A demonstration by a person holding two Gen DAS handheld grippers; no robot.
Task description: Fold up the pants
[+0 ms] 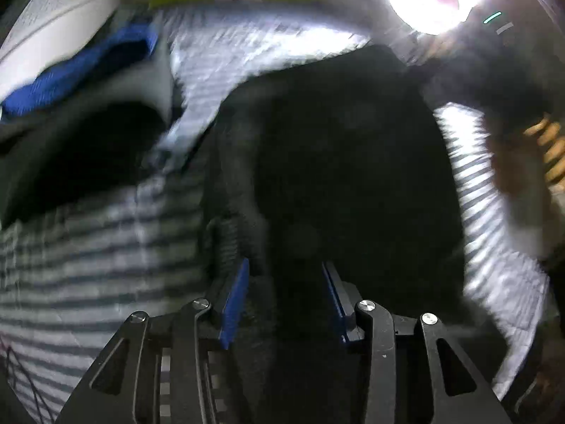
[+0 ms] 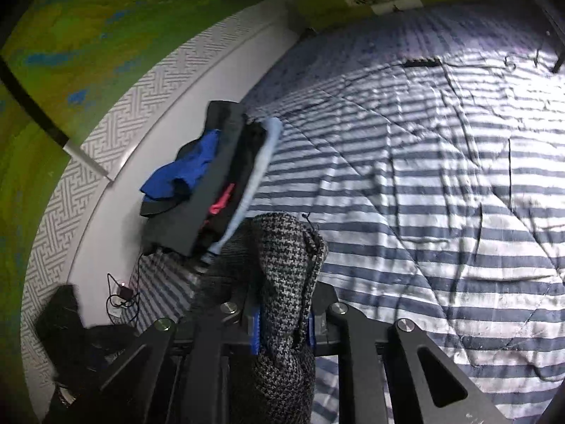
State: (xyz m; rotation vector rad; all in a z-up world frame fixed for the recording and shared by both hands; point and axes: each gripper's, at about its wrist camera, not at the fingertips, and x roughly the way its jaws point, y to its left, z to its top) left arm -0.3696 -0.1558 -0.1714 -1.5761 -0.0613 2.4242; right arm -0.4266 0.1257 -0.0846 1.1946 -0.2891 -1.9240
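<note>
I judged the fold to be in its early or middle part, with the pants [image 2: 282,282] off the striped quilt [image 2: 423,194] and carried in both grippers rather than lying as a finished stack, so the laying down, doubling over and smoothing all seemed left to do. My right gripper [image 2: 282,332] was clenched on a bunched edge of the pants, the cloth squeezed between the blue pads [image 2: 255,332] and spilling over above and below them. In the right wrist view that cloth read as a coarse black-and-grey houndstooth weave, thick and a little stiff, with a loose thread at its upper edge. My left gripper [image 1: 286,300] had its jaws a good way apart with dark fabric filling the gap between them, but the blur and shadow were too heavy for me to tell whether it truly gripped the cloth. From there the pants hung as one broad dark mass across the quilt. The quilt was soft, stitched in panels and rumpled, banded blue and white. A pile of clothes [image 2: 212,183], black, blue and pale blue, sat at the quilt's left edge against the white patterned wall panel [image 2: 116,134], well apart from the bare striped middle where I expected the pants should be laid
</note>
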